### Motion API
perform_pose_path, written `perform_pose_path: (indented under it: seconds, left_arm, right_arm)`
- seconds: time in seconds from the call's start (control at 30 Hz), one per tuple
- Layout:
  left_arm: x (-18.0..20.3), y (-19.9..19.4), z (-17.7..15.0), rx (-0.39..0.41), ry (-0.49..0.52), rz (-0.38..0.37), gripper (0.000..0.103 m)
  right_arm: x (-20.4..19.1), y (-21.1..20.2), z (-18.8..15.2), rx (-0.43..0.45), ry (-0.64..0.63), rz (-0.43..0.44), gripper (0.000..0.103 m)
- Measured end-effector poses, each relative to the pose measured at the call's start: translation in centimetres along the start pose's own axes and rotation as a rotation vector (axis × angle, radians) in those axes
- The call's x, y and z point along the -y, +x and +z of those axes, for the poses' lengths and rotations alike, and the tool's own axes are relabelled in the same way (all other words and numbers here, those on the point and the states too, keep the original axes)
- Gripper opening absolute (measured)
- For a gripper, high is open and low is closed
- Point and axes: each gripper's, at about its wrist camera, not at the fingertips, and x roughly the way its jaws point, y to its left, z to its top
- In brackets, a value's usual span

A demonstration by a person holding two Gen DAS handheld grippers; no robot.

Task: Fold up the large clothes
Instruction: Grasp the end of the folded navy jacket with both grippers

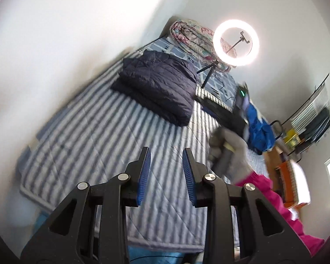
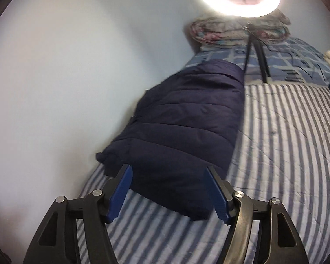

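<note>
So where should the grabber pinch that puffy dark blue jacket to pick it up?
Probably the near corner of the navy puffer jacket, coming low from the front. It lies folded flat on the striped quilt beside the wall, so that side is blocked. The open right gripper already faces the free near edge, where the layers are thin enough to pinch.

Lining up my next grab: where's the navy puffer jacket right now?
The navy puffer jacket lies folded on the striped bedspread against the wall, just ahead of the open right hand-held gripper; the ring light stands behind it.
</note>
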Motion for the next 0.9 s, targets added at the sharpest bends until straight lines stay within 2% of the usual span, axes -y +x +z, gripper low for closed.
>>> perform_pose_path:
  seconds: [0.07, 0.17, 0.3, 0.37, 0.43, 0.53, 0.6, 0.67, 0.73, 0.8, 0.9]
  left_arm:
    - [1.1, 1.3, 1.8, 0.015, 0.087, 0.046, 0.03]
    - [2.2, 4.8, 4.8, 0.016, 0.169, 0.093, 0.03]
    - [2.1, 12.4, 9.3, -0.011, 0.23, 0.164, 0.033]
    - [0.9, 15.8, 10.8, -0.045, 0.186, 0.154, 0.054]
    - [-1.2, 19.7, 12.7, -0.088, 0.099, 0.14, 0.055]
    - [-4.0, 23.8, 15.1, -0.089, -0.002, 0.191, 0.055]
    - [-5.1, 26.4, 16.2, -0.103, -0.019, 0.229, 0.055]
    - [-6.3, 28.6, 16.7, -0.127, -0.031, 0.258, 0.061]
    - [-7.9, 30.9, 16.7, -0.15, -0.053, 0.303, 0.063]
    - [-8.9, 32.2, 16.4, -0.159, -0.055, 0.337, 0.071]
    - [-10.3, 33.8, 15.9, -0.176, -0.075, 0.322, 0.078]
  right_arm:
    - [3.1, -0.3, -0.6, -0.018, 0.082, 0.004, 0.071]
    - [5.4, -0.7, -0.7, -0.018, 0.138, 0.012, 0.071]
    - [7.0, 0.2, -0.3, -0.047, 0.175, 0.045, 0.075]
    - [7.4, 0.5, -0.6, -0.064, 0.186, 0.066, 0.076]
    - [7.6, 1.0, -1.1, -0.08, 0.197, 0.091, 0.076]
    - [8.0, 2.3, -1.4, -0.105, 0.213, 0.113, 0.076]
    - [8.2, 3.3, -1.5, -0.117, 0.225, 0.129, 0.076]
    - [8.4, 4.4, -1.4, -0.128, 0.231, 0.148, 0.076]
    - [8.3, 5.5, -1.5, -0.143, 0.229, 0.159, 0.077]
    - [8.2, 6.4, -1.5, -0.154, 0.228, 0.177, 0.078]
    - [7.9, 7.6, -1.4, -0.156, 0.23, 0.209, 0.079]
